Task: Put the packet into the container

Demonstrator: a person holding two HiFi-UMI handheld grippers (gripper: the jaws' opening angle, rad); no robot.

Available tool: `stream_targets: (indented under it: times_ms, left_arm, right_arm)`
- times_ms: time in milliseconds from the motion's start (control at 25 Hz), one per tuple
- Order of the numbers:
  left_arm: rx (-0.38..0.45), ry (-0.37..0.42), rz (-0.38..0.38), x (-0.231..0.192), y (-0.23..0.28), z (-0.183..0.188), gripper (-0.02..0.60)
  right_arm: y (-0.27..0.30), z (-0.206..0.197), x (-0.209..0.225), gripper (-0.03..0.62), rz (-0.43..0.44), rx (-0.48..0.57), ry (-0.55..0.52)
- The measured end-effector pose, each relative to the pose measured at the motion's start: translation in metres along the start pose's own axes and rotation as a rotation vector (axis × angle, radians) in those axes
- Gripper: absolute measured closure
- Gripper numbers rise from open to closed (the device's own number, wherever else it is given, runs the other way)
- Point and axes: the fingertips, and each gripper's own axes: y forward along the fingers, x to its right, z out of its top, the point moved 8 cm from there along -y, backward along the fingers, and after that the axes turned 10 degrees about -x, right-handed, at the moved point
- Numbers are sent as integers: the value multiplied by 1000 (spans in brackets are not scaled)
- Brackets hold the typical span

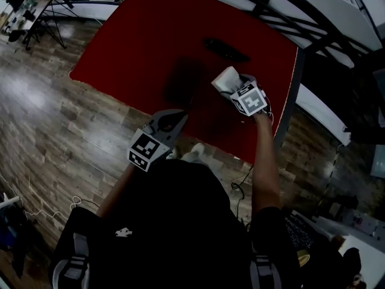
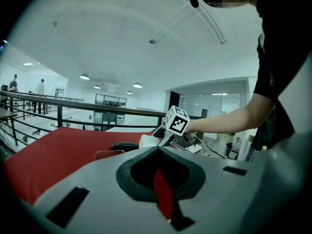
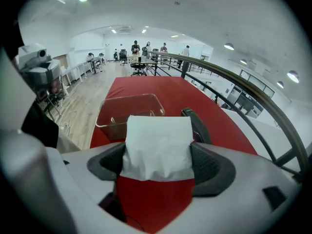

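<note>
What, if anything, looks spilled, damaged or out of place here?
Nothing stands out. The right gripper holds the white packet by its sides; the clear container stands upright and empty on the red table, with a black object lying beside it.

Head view: from high above the person, facing steeply down; the red table (image 1: 138,35) fills the upper centre, with the left gripper (image 1: 176,118) and right gripper (image 1: 228,84) at mid-frame.
Left gripper view: low and nearly level, close over its own jaws, facing across the table toward the right gripper at centre frame.
Right gripper view: tight on the packet (image 3: 157,145), looking along the table's length; the container (image 3: 129,108) lies beyond.
Shared: the red table and a black object (image 1: 225,49) appear in all three.
</note>
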Motion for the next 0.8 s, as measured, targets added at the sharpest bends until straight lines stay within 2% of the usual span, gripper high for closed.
stream_targets:
  times_ms: [240, 480, 800]
  left_arm:
    - [5, -23, 63, -8, -15, -7, 577]
    - [31, -114, 125, -24, -39, -16, 577]
    - [35, -130, 196, -31, -57, -21, 577]
  right_arm:
    - [10, 54, -15, 157, 33, 26, -102]
    - [20, 97, -36, 157, 64, 23, -182]
    - [43, 134, -62, 157, 109, 7, -262]
